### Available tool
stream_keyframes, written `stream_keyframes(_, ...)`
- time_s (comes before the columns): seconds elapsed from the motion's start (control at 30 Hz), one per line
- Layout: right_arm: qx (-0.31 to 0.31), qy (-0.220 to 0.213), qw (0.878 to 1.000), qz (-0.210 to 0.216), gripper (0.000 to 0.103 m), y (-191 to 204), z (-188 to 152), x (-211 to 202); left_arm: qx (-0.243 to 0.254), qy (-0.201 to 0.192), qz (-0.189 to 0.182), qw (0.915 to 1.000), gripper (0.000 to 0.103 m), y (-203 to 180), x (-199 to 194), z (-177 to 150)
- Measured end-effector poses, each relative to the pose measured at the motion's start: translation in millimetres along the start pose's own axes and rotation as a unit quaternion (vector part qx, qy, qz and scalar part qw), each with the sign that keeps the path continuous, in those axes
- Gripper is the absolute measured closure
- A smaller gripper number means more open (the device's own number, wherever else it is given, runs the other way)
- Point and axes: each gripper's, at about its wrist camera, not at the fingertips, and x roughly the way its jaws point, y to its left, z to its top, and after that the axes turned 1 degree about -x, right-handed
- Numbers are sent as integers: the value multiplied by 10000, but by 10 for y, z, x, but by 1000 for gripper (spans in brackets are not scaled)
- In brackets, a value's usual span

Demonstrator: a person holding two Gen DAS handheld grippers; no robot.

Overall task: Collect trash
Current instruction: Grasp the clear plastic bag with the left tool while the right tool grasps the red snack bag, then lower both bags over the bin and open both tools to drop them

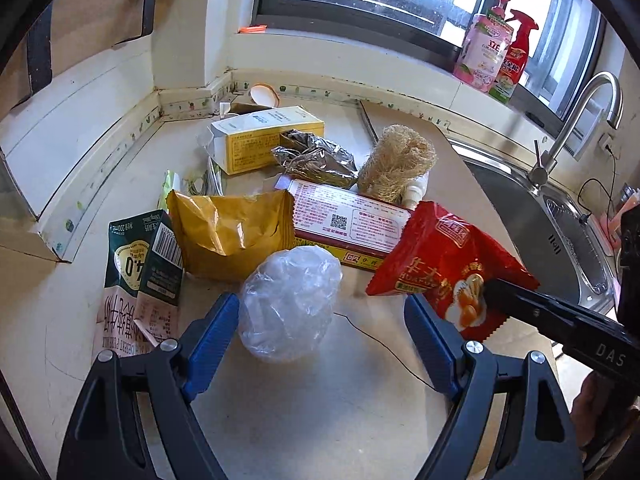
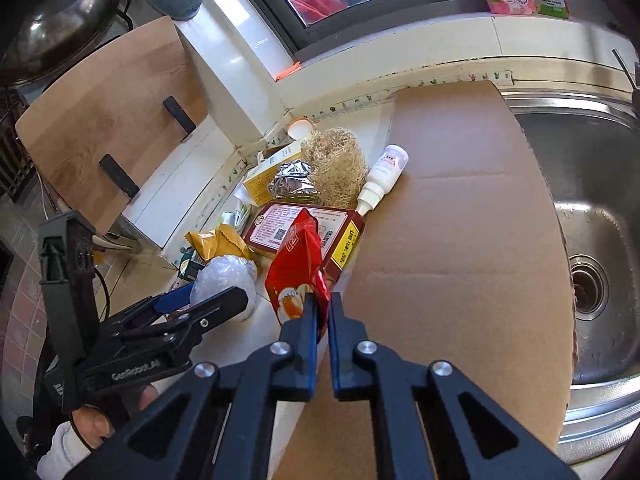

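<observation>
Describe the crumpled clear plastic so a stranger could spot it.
Start at the steel sink, then cross the counter to the trash pile. The crumpled clear plastic lies nearest, before the yellow packet. It alone is see-through and unprinted.

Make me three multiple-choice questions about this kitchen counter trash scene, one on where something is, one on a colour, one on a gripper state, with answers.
1. Where does the crumpled clear plastic bag lie?
A. In the sink
B. Between the open fingers of the left gripper
C. On the window sill

2. What colour is the snack packet in the right gripper?
A. Red
B. Green
C. White

3. How is the right gripper?
A. Wide open above the sink
B. Shut on nothing
C. Shut on the red snack packet

Answers:
1 B: the left wrist view shows the bag on the counter between the two spread blue fingers, not yet pressed.
2 A: both views show a red packet.
3 C: the right wrist view shows the blue fingers closed on the packet's lower edge.
</observation>
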Motion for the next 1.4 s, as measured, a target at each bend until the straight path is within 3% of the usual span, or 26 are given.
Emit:
stream_keyframes(0.07, -26, -21, 10000, 22, 98, 16, -15, -21, -82, 42, 43, 9999, 22, 40, 40, 12)
stream_keyframes(0.13, -50, -31, 10000, 47, 99, 39, -33, -35, -153, 79, 32, 9998, 36, 74, 72, 22)
stream_keyframes(0.17, -56, -30, 10000, 70, 99, 42, -42, -43, -180, 93, -6, 9998, 51, 87, 88, 25)
stream_keyframes(0.2, -59, -39, 9999, 80, 99, 57, -56, -54, -202, 108, -40, 9997, 58, 95, 101, 25)
stream_keyframes(0.3, -62, -73, 9999, 109, 99, 95, -102, -106, -229, 3, -9, 9997, 65, 95, 49, 0)
stream_keyframes(0.63, -55, -362, 9991, 228, 99, 342, -405, -670, 72, -655, 9, 9978, 69, -115, -762, -349)
stream_keyframes(0.9, -268, -516, 9981, 213, 99, 684, -930, -1176, 177, -1107, -291, 9933, 69, -250, -1574, -965)
stream_keyframes(1.1, -511, -477, 9975, 143, 99, 904, -1392, -1368, 5, -1029, -530, 9933, 69, -207, -1873, -1507)
stream_keyframes(1.4, -866, -46, 9961, -148, 99, 1021, -1996, -1310, -131, -788, -284, 9964, 69, -66, -1926, -2243)
